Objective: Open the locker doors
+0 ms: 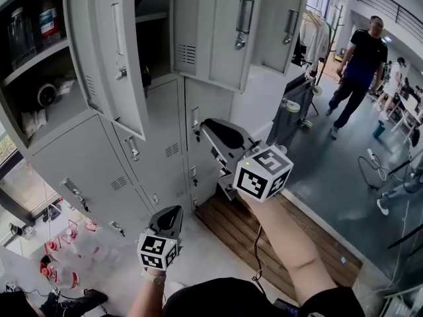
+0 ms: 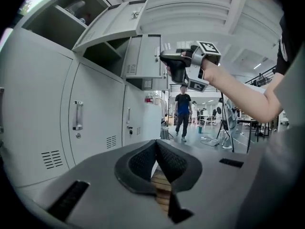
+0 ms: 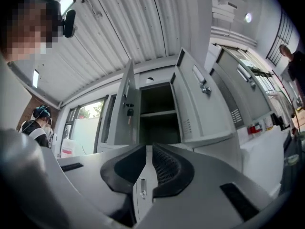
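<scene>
Grey lockers fill the left of the head view. Three upper doors (image 1: 109, 51) (image 1: 211, 32) (image 1: 284, 18) hang open; the doors below (image 1: 158, 144) stay closed. My right gripper (image 1: 203, 125) reaches the handle (image 1: 195, 121) of a closed middle-row door. In the right gripper view its jaws (image 3: 145, 151) stand nearly together, with the thin grey handle strip (image 3: 142, 187) pinched between the pads. An open compartment (image 3: 159, 118) shows above them. My left gripper (image 1: 170, 211) hangs low in front of the bottom lockers, its pads (image 2: 143, 161) touching with nothing between them.
A wooden pallet (image 1: 244, 233) lies at the foot of the lockers. Red-capped bottles (image 1: 59, 249) stand on the floor at the lower left. A person (image 1: 357, 65) walks in the aisle to the right, near a clothes rack (image 1: 310, 38) and a floor cable (image 1: 377, 167).
</scene>
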`<action>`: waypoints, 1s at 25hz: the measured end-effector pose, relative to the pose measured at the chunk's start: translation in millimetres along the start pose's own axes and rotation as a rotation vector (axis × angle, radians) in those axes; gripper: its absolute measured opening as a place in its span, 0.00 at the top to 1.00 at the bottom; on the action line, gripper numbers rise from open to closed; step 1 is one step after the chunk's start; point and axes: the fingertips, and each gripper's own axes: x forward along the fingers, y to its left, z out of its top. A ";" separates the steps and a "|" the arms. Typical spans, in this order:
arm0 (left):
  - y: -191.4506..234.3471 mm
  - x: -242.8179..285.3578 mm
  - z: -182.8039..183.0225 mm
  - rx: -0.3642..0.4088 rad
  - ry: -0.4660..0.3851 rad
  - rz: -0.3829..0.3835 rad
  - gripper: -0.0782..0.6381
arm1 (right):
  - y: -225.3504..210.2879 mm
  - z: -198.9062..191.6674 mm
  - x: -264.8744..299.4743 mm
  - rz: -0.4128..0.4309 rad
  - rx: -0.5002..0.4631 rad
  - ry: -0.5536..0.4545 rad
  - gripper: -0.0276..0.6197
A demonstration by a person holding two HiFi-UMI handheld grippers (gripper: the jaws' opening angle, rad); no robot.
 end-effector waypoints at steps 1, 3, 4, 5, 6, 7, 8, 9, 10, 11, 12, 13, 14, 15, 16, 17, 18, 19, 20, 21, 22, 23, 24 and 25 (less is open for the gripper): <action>-3.0 4.0 -1.2 -0.001 0.003 -0.017 0.87 | -4.1 -13.2 -10.1 -0.028 0.002 0.017 0.86; -9.6 11.5 -3.5 -0.004 0.009 -0.050 0.87 | -10.5 -40.2 -31.8 -0.083 0.004 0.054 0.86; -13.1 14.9 -4.3 -0.005 0.010 -0.065 0.87 | -12.6 -53.6 -43.2 -0.108 0.004 0.072 0.86; -16.5 18.2 -5.0 -0.005 0.011 -0.080 0.87 | -14.1 -66.5 -54.7 -0.131 0.004 0.091 0.86; -19.8 21.4 -5.6 -0.003 0.012 -0.095 0.87 | -15.1 -78.7 -66.0 -0.154 0.004 0.107 0.86; -23.0 24.3 -6.2 0.000 0.013 -0.110 0.87 | -15.9 -89.8 -77.2 -0.175 0.007 0.121 0.86; -26.3 26.9 -7.1 0.005 0.015 -0.126 0.87 | -16.2 -99.9 -88.1 -0.197 0.011 0.134 0.86; -29.7 29.0 -8.4 0.011 0.019 -0.143 0.87 | -16.2 -109.2 -98.6 -0.219 0.013 0.147 0.86; -33.2 30.5 -10.0 0.016 0.023 -0.162 0.87 | -15.8 -117.7 -108.6 -0.241 0.011 0.160 0.86; -36.5 31.5 -11.6 0.019 0.027 -0.178 0.87 | -15.3 -125.5 -118.1 -0.263 0.004 0.175 0.86; -39.5 32.3 -13.0 0.020 0.031 -0.192 0.87 | -14.9 -132.8 -127.1 -0.284 -0.007 0.189 0.86; -42.3 33.0 -14.0 0.022 0.034 -0.203 0.87 | -14.7 -139.7 -135.8 -0.305 -0.016 0.203 0.86; -44.7 33.6 -14.7 0.026 0.035 -0.214 0.87 | -14.6 -146.8 -144.2 -0.326 -0.020 0.216 0.86; -46.7 34.0 -15.3 0.025 0.035 -0.221 0.87 | -14.2 -154.0 -151.9 -0.345 -0.019 0.228 0.86; -48.0 34.1 -15.5 0.019 0.034 -0.226 0.87 | -13.4 -161.3 -158.8 -0.360 -0.014 0.239 0.86; -49.1 34.0 -15.8 0.012 0.034 -0.230 0.87 | -12.3 -168.5 -164.8 -0.371 -0.008 0.249 0.86; -50.1 33.7 -16.3 0.007 0.034 -0.235 0.87 | -10.8 -175.7 -170.5 -0.380 -0.003 0.260 0.86; -51.2 33.4 -17.5 0.008 0.036 -0.240 0.87 | -9.3 -182.6 -175.9 -0.388 0.000 0.271 0.86; -52.2 33.0 -19.4 0.012 0.041 -0.246 0.87 | -7.6 -189.1 -181.1 -0.396 0.002 0.282 0.86; -52.9 32.6 -21.8 0.017 0.046 -0.251 0.87 | -6.0 -194.9 -186.1 -0.403 0.004 0.290 0.86; -53.2 31.9 -24.3 0.017 0.051 -0.254 0.87 | -4.6 -199.8 -190.6 -0.411 0.006 0.297 0.86; -53.1 31.0 -26.8 0.013 0.056 -0.254 0.87 | -3.5 -203.7 -194.5 -0.418 0.006 0.301 0.86; -52.8 30.1 -29.2 0.010 0.059 -0.254 0.87 | -2.6 -206.9 -197.6 -0.426 0.007 0.303 0.86; -52.3 29.1 -31.2 0.007 0.060 -0.255 0.87 | -1.7 -209.8 -199.9 -0.432 0.007 0.305 0.86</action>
